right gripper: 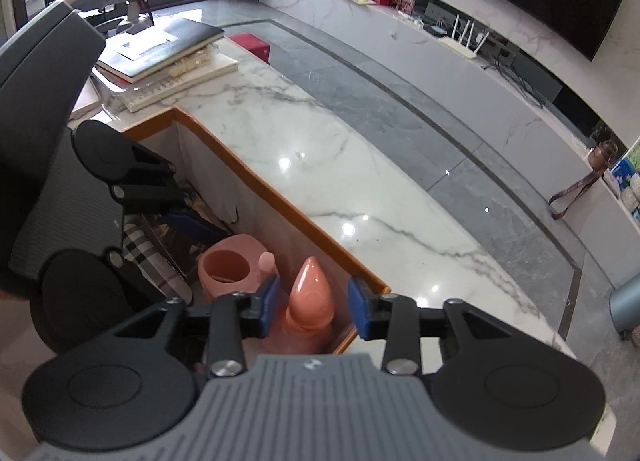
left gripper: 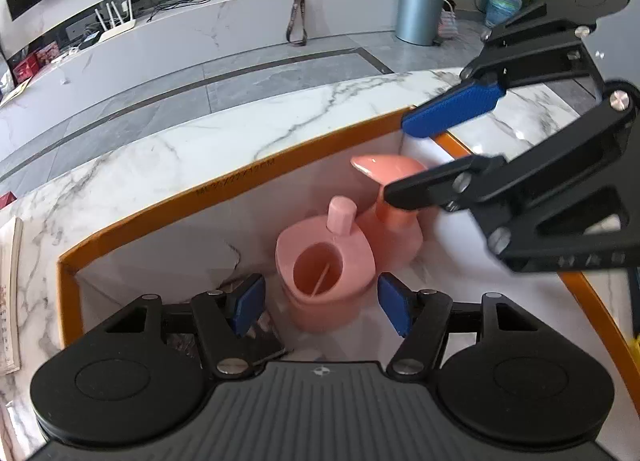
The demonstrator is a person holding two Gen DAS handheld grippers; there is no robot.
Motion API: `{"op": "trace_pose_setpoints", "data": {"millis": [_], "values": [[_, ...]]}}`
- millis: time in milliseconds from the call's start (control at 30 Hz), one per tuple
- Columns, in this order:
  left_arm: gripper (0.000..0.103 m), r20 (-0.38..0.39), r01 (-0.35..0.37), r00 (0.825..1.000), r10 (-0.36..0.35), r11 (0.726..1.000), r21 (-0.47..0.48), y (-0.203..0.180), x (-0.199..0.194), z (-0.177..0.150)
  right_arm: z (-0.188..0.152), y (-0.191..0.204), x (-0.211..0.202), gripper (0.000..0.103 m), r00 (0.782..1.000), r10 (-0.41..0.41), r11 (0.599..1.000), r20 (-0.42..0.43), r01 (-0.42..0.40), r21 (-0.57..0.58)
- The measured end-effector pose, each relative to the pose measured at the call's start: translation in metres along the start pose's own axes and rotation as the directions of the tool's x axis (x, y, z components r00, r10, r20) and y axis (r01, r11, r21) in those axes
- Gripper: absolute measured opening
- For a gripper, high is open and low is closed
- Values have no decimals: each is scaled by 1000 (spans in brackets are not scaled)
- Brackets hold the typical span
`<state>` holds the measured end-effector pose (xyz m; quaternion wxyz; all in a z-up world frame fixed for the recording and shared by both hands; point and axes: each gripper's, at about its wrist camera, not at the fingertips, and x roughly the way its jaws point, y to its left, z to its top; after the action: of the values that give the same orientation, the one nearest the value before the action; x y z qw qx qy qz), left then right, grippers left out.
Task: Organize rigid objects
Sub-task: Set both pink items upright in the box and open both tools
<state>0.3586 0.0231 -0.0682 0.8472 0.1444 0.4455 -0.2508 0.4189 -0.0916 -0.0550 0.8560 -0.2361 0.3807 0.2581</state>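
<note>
Inside the orange-rimmed box [left gripper: 240, 185], rim print unreadable, both grippers' jaws stand spread beside pink cup [left gripper: 326, 281] and dispenser [right gripper: 310, 293].

Black linkage grippers [left gripper: 320, 301], blue pads [left gripper: 248, 303], silver screws

Holder [left gripper: 326, 281] and dispenser [left gripper: 394, 217] stand side by side in box [left gripper: 224, 197].

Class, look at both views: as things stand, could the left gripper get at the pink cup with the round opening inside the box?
Probably yes. The left gripper stands open just above the pink cup, its pads either side with nothing between. The right gripper is over the neighbouring pump bottle, beside the path, not across it.
</note>
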Motion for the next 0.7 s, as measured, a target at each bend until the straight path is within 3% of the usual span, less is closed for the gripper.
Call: {"op": "trace_pose_setpoints", "data": {"millis": [67,133,167,233,333,433,700], "values": [[72,-6,3,1000,-3,1000,29,-1,-1,-4,-3,3,-7,39,1000,-7,1000,7,7,-20],[55,-27,-4,1000,6,998,60,-5,1,-8,-7,6,-16,41,1000,-10,999,24,11,-31],[51,-35,-6,999,8,998,66,-7,3,-9,-10,7,-20,42,999,-16,999,32,17,-32],[42,-39,-12,999,15,998,60,-10,6,-11,-16,11,-28,50,998,-33,999,52,35,-35],[35,-31,-25,999,26,1000,19,-9,9,-9,-24,16,-35,52,997,-42,998,61,45,-41],[34,-42,-21,999,19,999,-34,-6,12,-4,-29,21,-36,59,997,-69,995,43,72,-67],[33,-63,-32,998,27,997,-76,0,20,5,-37,14,-23,60,995,-98,995,-33,97,-3]]}}
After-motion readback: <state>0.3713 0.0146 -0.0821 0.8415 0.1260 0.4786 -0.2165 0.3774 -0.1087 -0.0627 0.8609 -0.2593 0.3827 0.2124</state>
